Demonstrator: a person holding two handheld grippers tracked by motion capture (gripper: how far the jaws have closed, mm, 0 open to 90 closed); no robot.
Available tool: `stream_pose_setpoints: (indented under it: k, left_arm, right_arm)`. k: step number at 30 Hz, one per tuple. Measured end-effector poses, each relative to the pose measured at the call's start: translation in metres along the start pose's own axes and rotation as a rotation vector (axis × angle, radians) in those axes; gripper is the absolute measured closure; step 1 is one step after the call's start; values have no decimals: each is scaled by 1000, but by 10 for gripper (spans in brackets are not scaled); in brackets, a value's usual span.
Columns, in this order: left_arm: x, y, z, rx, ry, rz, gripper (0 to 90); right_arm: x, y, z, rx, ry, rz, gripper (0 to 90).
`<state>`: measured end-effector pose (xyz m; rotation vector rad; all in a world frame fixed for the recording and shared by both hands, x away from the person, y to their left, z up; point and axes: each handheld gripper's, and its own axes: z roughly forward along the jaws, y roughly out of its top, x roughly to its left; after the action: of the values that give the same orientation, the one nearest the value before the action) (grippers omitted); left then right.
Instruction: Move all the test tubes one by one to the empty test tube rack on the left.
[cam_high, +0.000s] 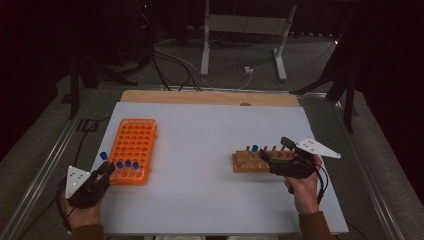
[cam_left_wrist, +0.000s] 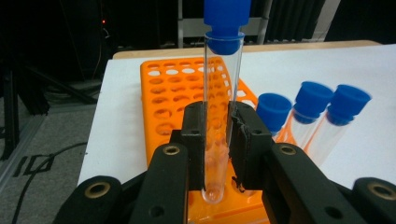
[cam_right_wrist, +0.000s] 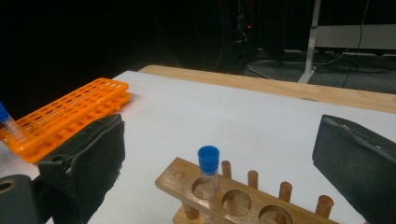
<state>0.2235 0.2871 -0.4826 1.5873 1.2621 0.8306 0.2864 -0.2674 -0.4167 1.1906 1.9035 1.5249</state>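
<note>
My left gripper (cam_high: 106, 167) (cam_left_wrist: 218, 140) is shut on a clear test tube (cam_left_wrist: 219, 107) with a blue cap (cam_high: 103, 155), held upright at the near left corner of the orange rack (cam_high: 134, 147) (cam_left_wrist: 177, 93). Three blue-capped tubes (cam_high: 127, 165) (cam_left_wrist: 310, 100) stand in the rack's near row. On the right, a wooden rack (cam_high: 250, 162) (cam_right_wrist: 224, 196) holds one blue-capped tube (cam_high: 254, 148) (cam_right_wrist: 208, 170). My right gripper (cam_high: 274, 148) (cam_right_wrist: 224, 154) is open, its jaws set wide on either side of that wooden rack.
A white sheet (cam_high: 210, 150) covers the table, with a wooden strip (cam_high: 210, 97) at the far edge. Metal stand legs (cam_high: 242, 40) and cables (cam_high: 170, 60) lie on the floor beyond. The sheet's middle is bare.
</note>
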Motion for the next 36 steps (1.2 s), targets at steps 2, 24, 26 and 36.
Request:
stream_pose_setpoints:
  k: [2, 24, 26, 36]
  left_arm:
    - [0, -1, 2, 10, 1, 1, 777]
    - [-4, -7, 8, 120, 17, 44, 780]
    - [-5, -7, 9, 134, 19, 50, 782]
    - [-7, -7, 11, 176, 21, 52, 787]
  right_arm:
    - [0, 0, 0, 1, -1, -1, 24]
    - [-1, -1, 0, 4, 3, 2, 24]
    - [-1, -1, 0, 5, 3, 0, 24]
    - [-1, -2, 2, 12, 6, -2, 24]
